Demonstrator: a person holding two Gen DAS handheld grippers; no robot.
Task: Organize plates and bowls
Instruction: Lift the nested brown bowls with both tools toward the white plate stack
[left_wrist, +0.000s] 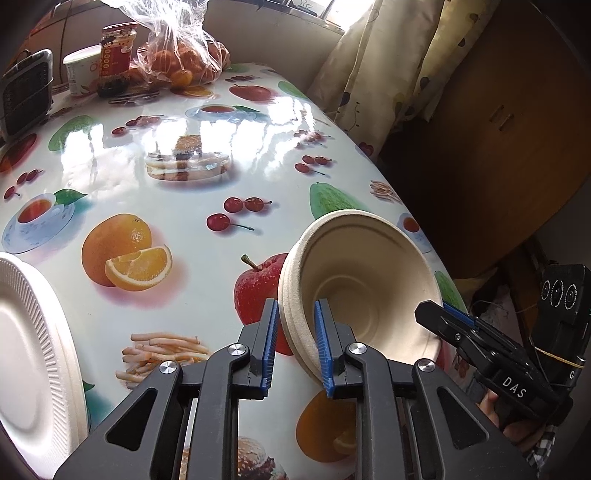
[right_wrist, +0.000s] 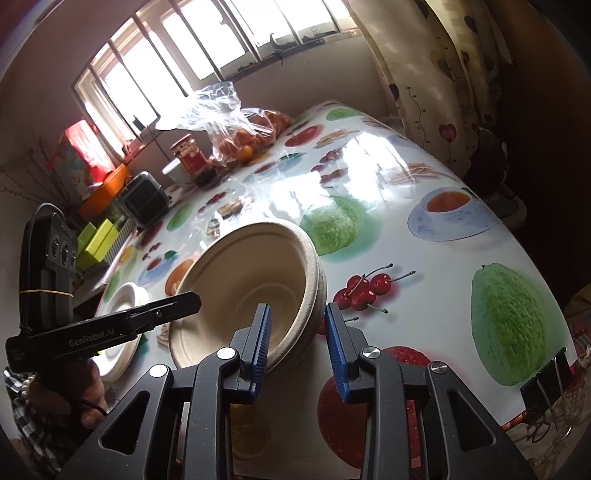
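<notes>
Two tools are on the one stack of bowls (left_wrist: 354, 288). Your left tool (left_wrist: 295, 343) straddles the stack's left rim, one pad inside and one outside. The inner pad sits against the wall, but the outer one shows a sliver of gap, so I would call it closed to the rim, not firmly clenched. Your right tool (right_wrist: 297, 350) straddles the right rim the same way: its left pad lies against the inner wall, while its right pad stands clear of the outer wall, so it is not yet pinching.

The bowls look like moulded pulp: light, fairly stiff, matte and not slippery. The rim would dent under a hard squeeze, and nested bowls can part if you lift by the top one alone. Take the whole thickness of the stacked rims between the pads, on opposite sides as now.

The stack sits tilted at the near right of the desk (left_wrist: 192, 184), close to its right edge. The white plates (left_wrist: 33, 332) lie at the near left, well apart from the bowls.
</notes>
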